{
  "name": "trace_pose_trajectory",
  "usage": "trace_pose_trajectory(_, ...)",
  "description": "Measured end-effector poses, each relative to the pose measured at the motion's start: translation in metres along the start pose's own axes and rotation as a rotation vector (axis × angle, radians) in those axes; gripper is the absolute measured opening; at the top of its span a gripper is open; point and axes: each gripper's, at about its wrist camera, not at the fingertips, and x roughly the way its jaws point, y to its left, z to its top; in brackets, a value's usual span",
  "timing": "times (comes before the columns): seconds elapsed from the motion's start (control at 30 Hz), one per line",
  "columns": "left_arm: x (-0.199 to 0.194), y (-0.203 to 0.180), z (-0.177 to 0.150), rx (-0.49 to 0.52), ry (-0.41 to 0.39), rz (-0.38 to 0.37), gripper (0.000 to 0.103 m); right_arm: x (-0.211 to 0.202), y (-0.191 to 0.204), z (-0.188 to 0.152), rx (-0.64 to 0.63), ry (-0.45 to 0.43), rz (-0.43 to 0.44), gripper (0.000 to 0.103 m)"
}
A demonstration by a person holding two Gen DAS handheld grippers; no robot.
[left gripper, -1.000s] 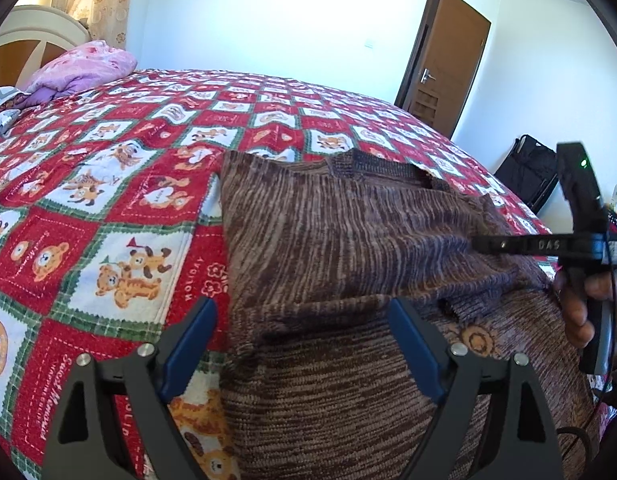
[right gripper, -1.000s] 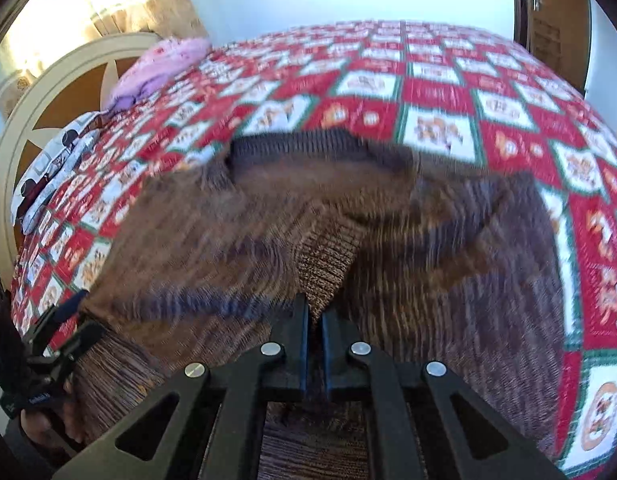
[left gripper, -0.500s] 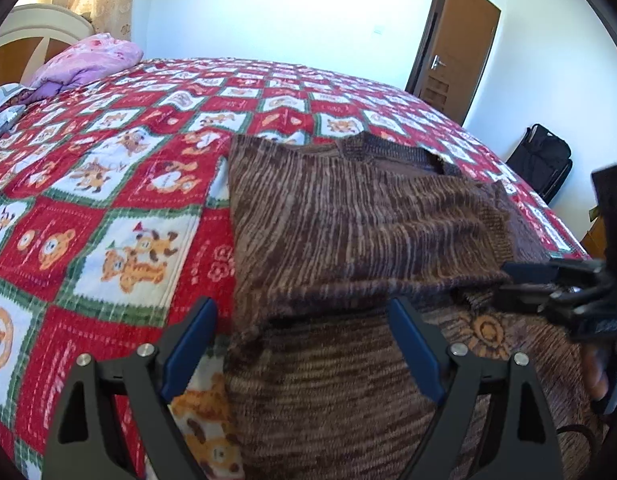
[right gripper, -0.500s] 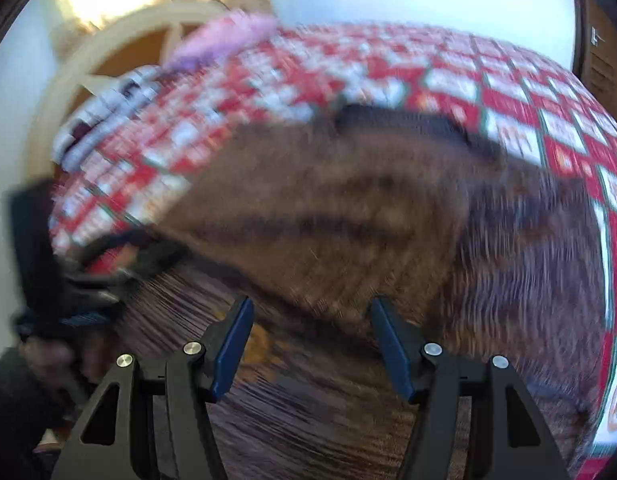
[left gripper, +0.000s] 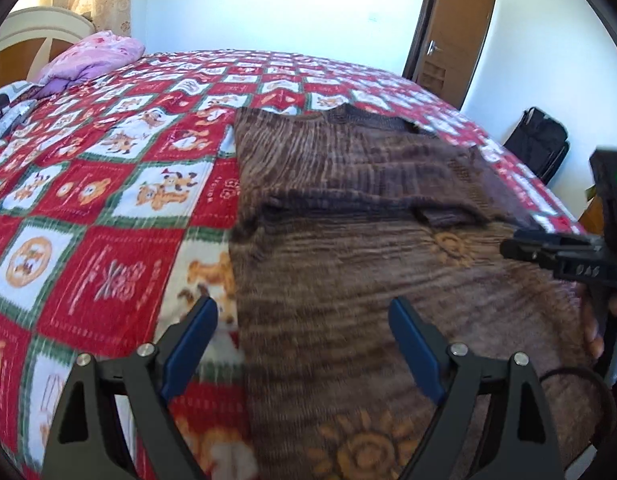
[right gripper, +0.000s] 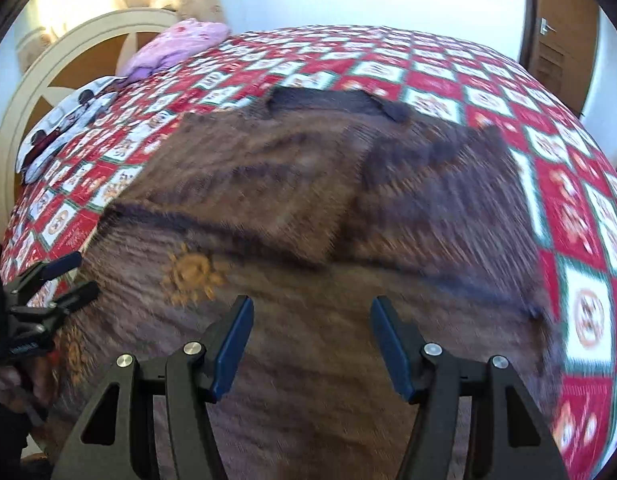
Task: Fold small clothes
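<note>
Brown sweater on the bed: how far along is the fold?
Done: both sleeves of the brown sweater look folded in across the chest, body flat on the quilt. In hand: nothing; left tongs and right tongs are open above the hem end. Left: folding the hem up toward the collar.

Your left wrist camera sits low over the near-left edge of the sweater (left gripper: 348, 208), looking across the bed (left gripper: 108, 160) toward the door (left gripper: 448, 32). Your right wrist camera hovers close above the sweater's middle, angled toward the headboard (right gripper: 68, 68). Both views share the sweater, the bed and the pink pillow (right gripper: 176, 44).
</note>
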Motion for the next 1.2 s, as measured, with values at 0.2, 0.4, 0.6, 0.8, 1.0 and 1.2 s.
trace_pose_trajectory(0.2, -0.017, -0.002, -0.023, 0.019, 0.032, 0.018, 0.09, -0.014, -0.009, -0.032, -0.002, 0.029, -0.039, 0.062)
trace_pose_trajectory(0.4, -0.038, -0.001, -0.042, 0.01, 0.047, 0.023, 0.09, -0.029, -0.009, -0.055, 0.0, 0.03, -0.044, 0.062)
trace_pose_trajectory(0.6, -0.057, -0.011, -0.058, 0.024, 0.063, 0.021, 0.09, -0.043, -0.008, -0.075, 0.018, 0.041, -0.04, 0.062)
trace_pose_trajectory(0.8, -0.073, -0.019, -0.083, 0.014, 0.105, -0.012, 0.089, -0.063, -0.009, -0.105, 0.042, 0.039, -0.035, 0.062)
trace_pose_trajectory(1.0, -0.087, -0.029, -0.102, 0.045, 0.137, -0.012, 0.089, -0.082, -0.009, -0.131, 0.049, 0.048, -0.032, 0.062)
trace_pose_trajectory(1.2, -0.098, -0.036, -0.115, 0.052, 0.186, -0.066, 0.088, -0.096, -0.007, -0.15, 0.047, 0.042, -0.027, 0.062)
